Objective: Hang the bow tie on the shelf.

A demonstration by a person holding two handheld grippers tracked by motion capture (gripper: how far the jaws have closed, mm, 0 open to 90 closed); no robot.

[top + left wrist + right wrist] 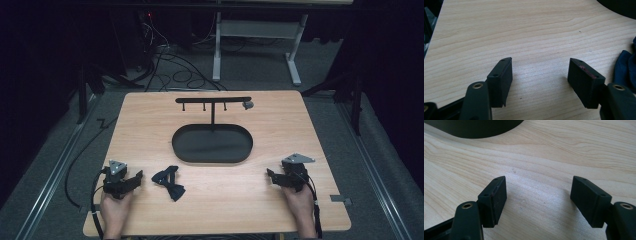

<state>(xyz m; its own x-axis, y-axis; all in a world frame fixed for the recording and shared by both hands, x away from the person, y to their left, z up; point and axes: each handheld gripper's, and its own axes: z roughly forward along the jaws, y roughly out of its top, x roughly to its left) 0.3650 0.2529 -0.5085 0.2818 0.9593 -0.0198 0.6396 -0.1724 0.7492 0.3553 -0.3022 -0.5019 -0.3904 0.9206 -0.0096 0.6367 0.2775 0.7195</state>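
Observation:
A dark blue bow tie [169, 182] lies on the wooden table [280, 130] near the front, left of centre. My left gripper [136, 178] rests on the table just left of it, open with nothing between its jaws; in the left gripper view [540, 62] the bow tie [625, 68] shows at the right edge. My right gripper [270, 175] rests at the front right, also open and empty, and in the right gripper view [538, 180] bare wood lies between the jaws. A black stand with an oval base [212, 144] and a crossbar with hooks [213, 100] stands mid-table.
A small grey object [247, 105] hangs at the crossbar's right end. The oval base's edge appears at the top of the right gripper view [474, 128]. Cables [175, 70] and a white table frame [255, 45] lie on the floor beyond the table.

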